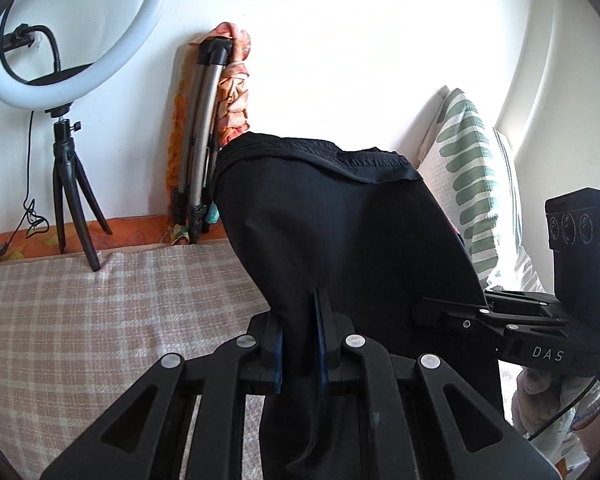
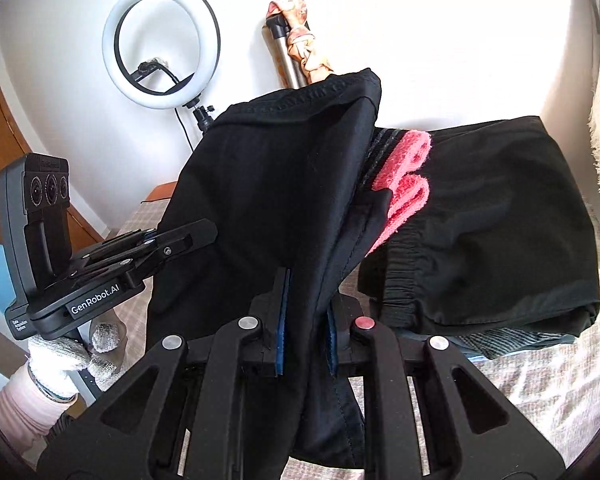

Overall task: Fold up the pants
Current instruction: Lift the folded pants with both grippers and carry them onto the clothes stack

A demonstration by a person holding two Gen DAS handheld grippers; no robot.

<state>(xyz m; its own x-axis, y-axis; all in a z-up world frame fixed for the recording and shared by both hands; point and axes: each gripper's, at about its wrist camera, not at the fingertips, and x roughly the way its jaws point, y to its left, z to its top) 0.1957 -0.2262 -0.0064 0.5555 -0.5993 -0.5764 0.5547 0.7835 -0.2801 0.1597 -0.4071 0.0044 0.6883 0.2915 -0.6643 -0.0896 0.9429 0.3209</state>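
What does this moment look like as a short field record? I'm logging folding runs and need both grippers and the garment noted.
garment: black pants, lifted off the bed, waistband uppermost
left gripper: shut on pants
right gripper: shut on pants
surface: checked bedspread
nearby: folded clothes stack with a pink item
background: ring light on tripod

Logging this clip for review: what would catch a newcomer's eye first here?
The black pants dominate, lifted off the bed and pinched between the closed jaws of both the left gripper and the right gripper. Behind on the left, a lit ring light stands on a small tripod against the white wall. In the right wrist view a stack of folded dark clothes with a pink item lies to the right on the checked bedspread.
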